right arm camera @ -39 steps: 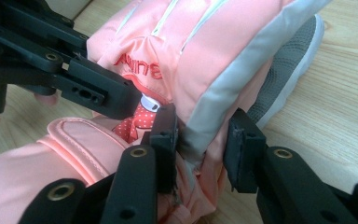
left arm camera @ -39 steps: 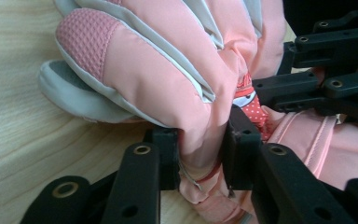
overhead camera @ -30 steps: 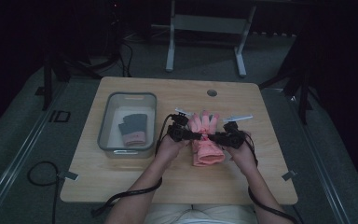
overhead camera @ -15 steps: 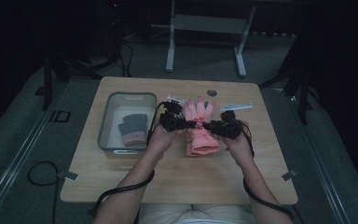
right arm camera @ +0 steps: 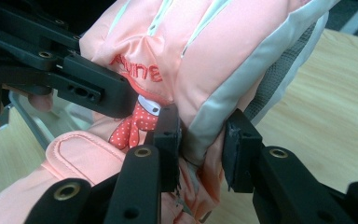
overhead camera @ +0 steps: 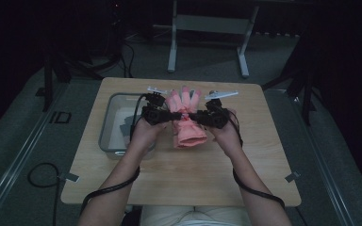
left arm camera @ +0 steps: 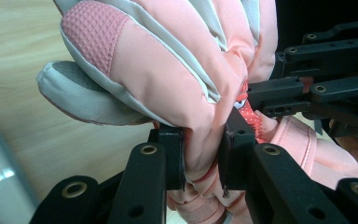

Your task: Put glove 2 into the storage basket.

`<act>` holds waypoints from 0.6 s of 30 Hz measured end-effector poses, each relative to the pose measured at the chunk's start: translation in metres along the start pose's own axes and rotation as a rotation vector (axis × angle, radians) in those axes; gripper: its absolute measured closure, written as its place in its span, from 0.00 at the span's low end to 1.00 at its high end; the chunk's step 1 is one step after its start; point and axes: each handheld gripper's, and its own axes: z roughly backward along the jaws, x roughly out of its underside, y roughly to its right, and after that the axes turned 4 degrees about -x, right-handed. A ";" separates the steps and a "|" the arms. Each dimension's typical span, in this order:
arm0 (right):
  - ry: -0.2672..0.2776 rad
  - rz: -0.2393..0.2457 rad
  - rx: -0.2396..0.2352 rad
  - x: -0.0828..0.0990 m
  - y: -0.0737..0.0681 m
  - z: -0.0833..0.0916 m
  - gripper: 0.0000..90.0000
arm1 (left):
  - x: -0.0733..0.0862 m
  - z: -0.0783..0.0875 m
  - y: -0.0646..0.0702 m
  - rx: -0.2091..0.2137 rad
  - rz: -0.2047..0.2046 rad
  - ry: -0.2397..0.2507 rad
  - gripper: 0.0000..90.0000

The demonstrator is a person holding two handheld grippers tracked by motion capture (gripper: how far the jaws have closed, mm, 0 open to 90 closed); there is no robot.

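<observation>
Both hand-held grippers (overhead camera: 183, 115) lifted pink glove (overhead camera: 185, 117) off table (overhead camera: 264, 155).

From up high I can't make out the jaw tips of the left gripper (overhead camera: 166, 114) or the right gripper (overhead camera: 199, 116): they sink into the pink glove (overhead camera: 185, 123), too small to read. The left forearm covers the near right corner of the clear bin (overhead camera: 106, 131), and the dark things inside it (overhead camera: 125, 126) are too dim for me to name. In the left gripper view, the glove's fingertips run off the top edge and its cuff drops behind the 2 jaws. In the right gripper view, the red lettering (right arm camera: 137, 70) is half covered by the other gripper's black arm, so I can't read it whole.
</observation>
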 end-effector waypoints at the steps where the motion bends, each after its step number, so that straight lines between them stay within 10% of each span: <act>1: -0.001 0.008 -0.003 -0.004 -0.003 -0.003 0.78 | 0.000 0.004 -0.002 -0.007 0.001 0.003 0.82; 18: -0.028 0.080 -0.062 -0.046 -0.045 -0.051 0.78 | 0.012 0.059 -0.047 -0.083 0.060 0.050 0.82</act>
